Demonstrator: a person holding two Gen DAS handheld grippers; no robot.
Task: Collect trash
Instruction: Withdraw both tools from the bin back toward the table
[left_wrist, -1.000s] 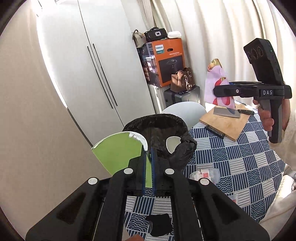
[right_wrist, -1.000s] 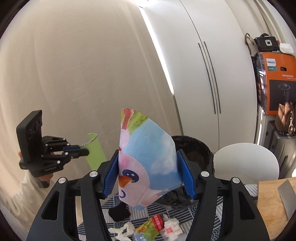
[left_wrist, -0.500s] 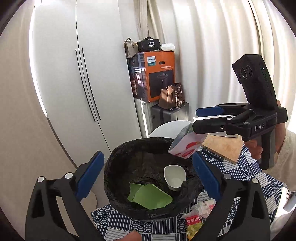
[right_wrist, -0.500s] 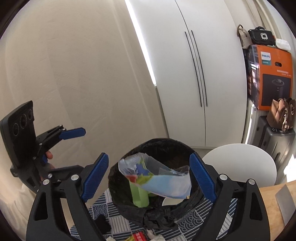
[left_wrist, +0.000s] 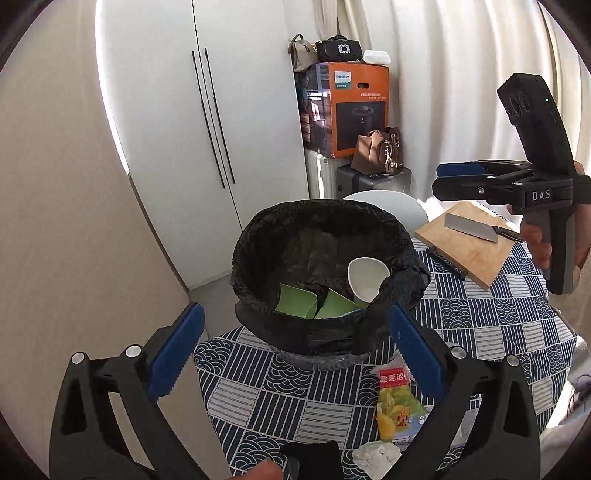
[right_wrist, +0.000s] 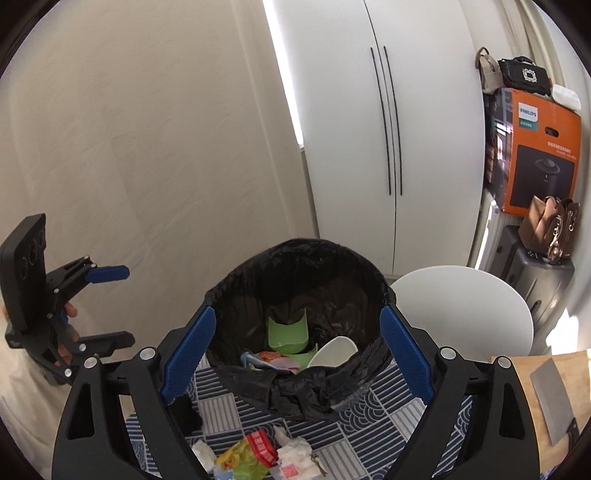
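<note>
Both hand-held grippers, left and right, have just been opening and now stand apart, empty. Green plate pieces and a white bowl lie in the black-lined bin. Still on the counter just before the bin: a snack wrapper and crumpled tissues.

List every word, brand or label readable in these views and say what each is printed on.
"PHILIPS": white label on the orange cardboard box.
"DAS": side of the black right gripper.
Small white print on the box: too small to read.
Red-and-yellow snack wrapper: white characters, too blurred to read.
</note>
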